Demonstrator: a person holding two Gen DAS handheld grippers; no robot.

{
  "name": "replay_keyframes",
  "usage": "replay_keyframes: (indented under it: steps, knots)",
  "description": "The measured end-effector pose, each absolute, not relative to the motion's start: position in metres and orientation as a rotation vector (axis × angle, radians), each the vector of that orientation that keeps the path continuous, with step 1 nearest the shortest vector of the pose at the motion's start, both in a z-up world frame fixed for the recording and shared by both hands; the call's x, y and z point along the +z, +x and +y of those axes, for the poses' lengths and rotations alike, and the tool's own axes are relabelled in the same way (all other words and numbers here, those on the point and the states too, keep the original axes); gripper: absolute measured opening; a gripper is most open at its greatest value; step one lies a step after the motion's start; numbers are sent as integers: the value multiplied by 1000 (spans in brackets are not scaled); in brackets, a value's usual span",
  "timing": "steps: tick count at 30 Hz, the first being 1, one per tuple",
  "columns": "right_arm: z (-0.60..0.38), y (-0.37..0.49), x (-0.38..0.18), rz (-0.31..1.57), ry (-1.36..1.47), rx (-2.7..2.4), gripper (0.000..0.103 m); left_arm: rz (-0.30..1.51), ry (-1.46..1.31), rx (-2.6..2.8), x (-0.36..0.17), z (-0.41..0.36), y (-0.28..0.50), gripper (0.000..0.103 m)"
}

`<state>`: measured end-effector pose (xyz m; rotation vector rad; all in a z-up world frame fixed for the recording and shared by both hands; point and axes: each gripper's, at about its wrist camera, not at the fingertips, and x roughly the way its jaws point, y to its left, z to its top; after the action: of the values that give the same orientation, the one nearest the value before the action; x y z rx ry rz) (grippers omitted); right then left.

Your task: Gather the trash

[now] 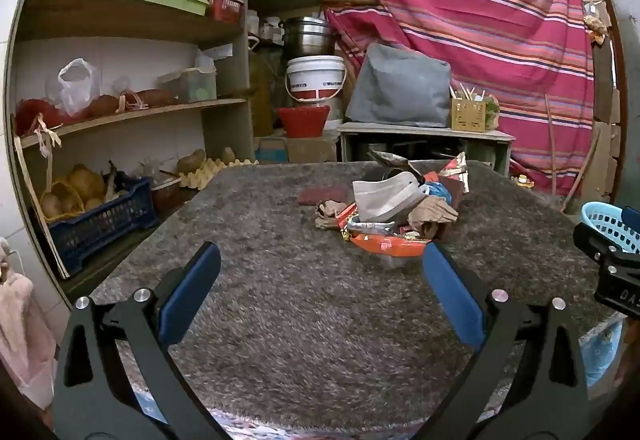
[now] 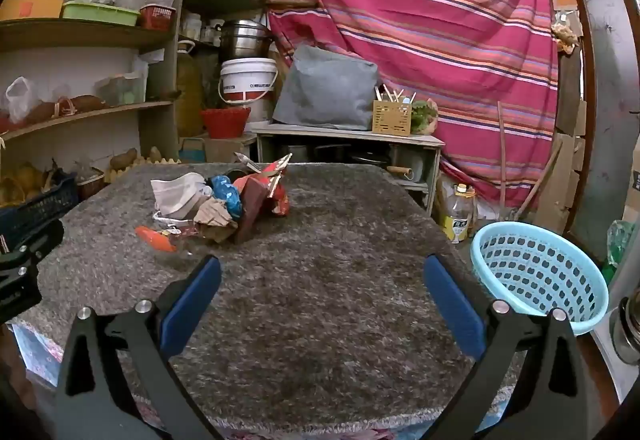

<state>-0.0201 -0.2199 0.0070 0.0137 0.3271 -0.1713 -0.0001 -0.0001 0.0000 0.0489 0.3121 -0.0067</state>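
Left gripper [image 1: 320, 260] and right gripper [image 2: 322, 272] both spread wide, empty; we approach crumpled wrapper-and-mask trash pile [image 1: 390, 209] mid-frame, pinch one loose edge, carry to light-blue perforated plastic basket [image 2: 540, 272] at right edge

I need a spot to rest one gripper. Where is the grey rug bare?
Bare: the near half of the grey rug, between the trash pile and both grippers, and rightward to the blue basket. Crowded: the pile itself.

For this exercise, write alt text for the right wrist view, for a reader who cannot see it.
An open blue-padded right claw hovers over a grey shaggy rug-covered table, empty. A heap of crumpled wrappers and paper trash lies ahead to the left; a light blue perforated plastic basket sits at the right edge.
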Motion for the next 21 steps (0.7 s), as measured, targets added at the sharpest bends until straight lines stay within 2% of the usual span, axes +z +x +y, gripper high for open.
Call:
replay_keyframes:
  steps: [21]
  knots:
    - [-221,-17,5,337,17,-172,99,305,57,-4,3,2,6,98]
